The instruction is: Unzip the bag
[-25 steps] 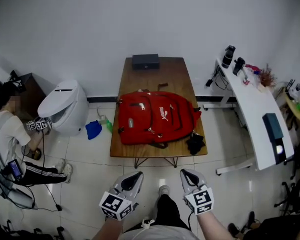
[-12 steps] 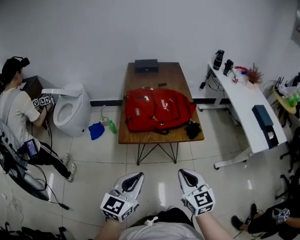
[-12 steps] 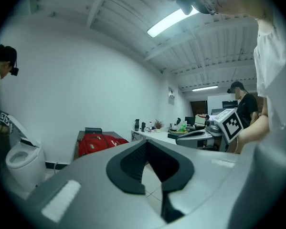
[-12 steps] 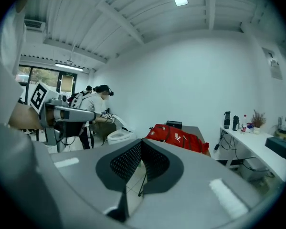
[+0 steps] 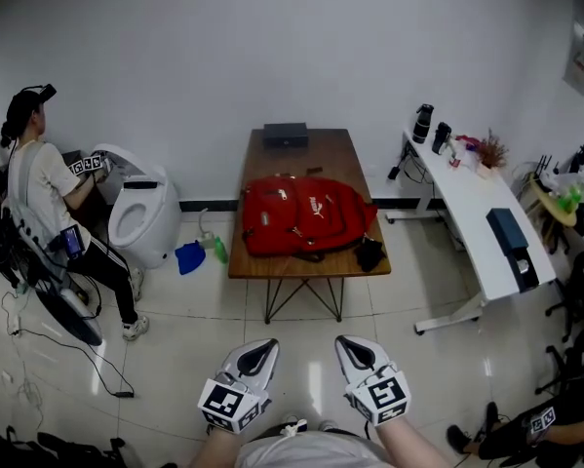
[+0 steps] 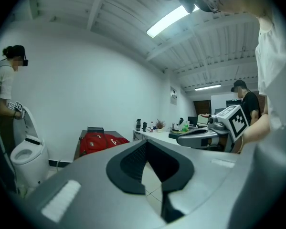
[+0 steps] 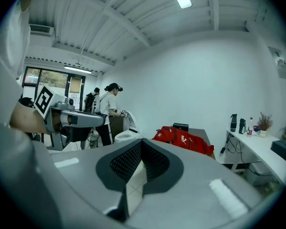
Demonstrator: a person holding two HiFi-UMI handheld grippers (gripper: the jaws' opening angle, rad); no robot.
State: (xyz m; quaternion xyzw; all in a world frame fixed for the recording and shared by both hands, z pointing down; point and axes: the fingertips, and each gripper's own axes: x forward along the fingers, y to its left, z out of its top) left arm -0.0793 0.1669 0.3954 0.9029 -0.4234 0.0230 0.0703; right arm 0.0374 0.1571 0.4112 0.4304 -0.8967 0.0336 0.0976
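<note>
Left hand-held gripper and right hand-held gripper, clenched empty, face a rumpled red fabric bag on a wooden table.

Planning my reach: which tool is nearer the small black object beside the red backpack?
Right. The right tool is in line with the small black object, well short of it; the left tool is farther left.

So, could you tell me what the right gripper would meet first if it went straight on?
Likely the table's near edge or the bag on it; only floor lies between them and the right gripper. Depth is unclear.
</note>
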